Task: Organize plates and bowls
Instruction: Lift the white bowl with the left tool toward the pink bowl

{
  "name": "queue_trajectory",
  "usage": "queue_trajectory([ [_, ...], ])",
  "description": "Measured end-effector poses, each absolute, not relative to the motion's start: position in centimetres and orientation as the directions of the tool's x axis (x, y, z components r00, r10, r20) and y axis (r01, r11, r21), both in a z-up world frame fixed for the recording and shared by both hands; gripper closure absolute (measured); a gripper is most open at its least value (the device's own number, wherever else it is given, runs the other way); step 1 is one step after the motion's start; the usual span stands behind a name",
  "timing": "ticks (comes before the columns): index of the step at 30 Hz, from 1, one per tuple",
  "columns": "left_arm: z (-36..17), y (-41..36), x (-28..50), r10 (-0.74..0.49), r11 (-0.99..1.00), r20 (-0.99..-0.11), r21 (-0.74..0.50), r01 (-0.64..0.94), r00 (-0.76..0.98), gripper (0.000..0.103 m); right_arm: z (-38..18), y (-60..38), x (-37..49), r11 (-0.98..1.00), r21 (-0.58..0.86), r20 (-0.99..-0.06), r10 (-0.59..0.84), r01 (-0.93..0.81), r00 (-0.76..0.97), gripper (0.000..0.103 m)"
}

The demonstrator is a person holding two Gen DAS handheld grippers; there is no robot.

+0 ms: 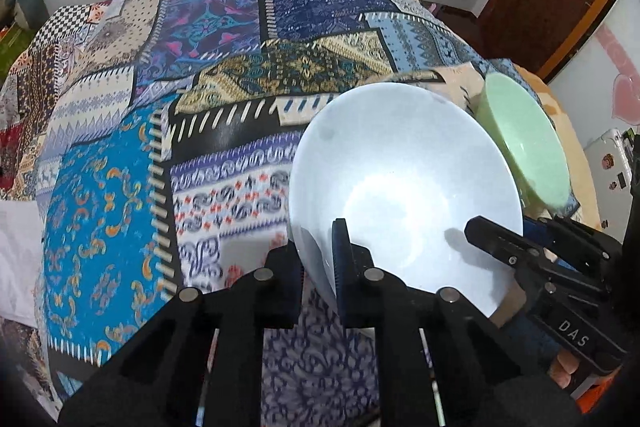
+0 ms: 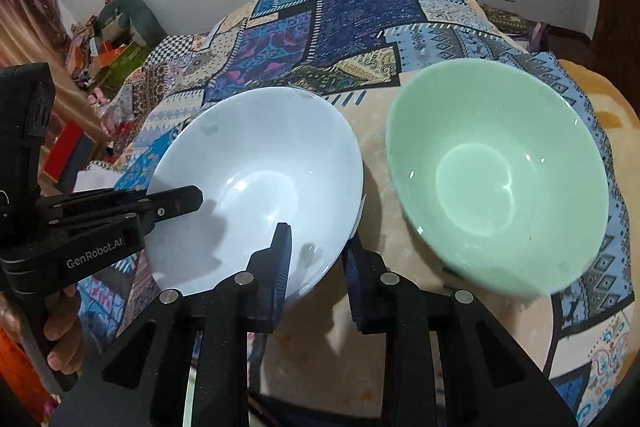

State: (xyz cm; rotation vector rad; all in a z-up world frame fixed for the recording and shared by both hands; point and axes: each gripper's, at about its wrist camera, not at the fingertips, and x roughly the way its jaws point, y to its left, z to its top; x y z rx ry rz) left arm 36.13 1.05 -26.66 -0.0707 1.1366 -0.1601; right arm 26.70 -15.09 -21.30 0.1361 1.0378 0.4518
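We are pinching the white bowl (image 2: 256,187) rim with both the left claw (image 1: 320,267) and right claw (image 2: 316,267), left of the green bowl (image 2: 496,187) on the bed (image 2: 360,27); uneven pulling could be twisting it free.

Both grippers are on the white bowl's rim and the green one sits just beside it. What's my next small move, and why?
Probably lift the white bowl a little and carry it toward the green bowl to nest them. The left gripper and right gripper each straddle the white bowl's rim on opposite sides. The green bowl stands upright and empty on the patchwork cloth.
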Motion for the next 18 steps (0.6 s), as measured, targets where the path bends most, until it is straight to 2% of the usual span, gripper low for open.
queue_trajectory([
  [10,-25.8,1.0,31.4,-0.155,0.986,-0.9,-0.115,0.122,0.406,0.089,-21.0,-14.5,23.8,0.876,0.331,-0.801,0.458,-0.352,0.386,0.079],
  [18,-26.2,1.3,31.4,-0.154,0.987,-0.9,-0.119,0.109,0.408,0.088,-21.5,-14.3,25.4,0.89,0.324,-0.802,0.438,-0.321,0.405,0.079],
])
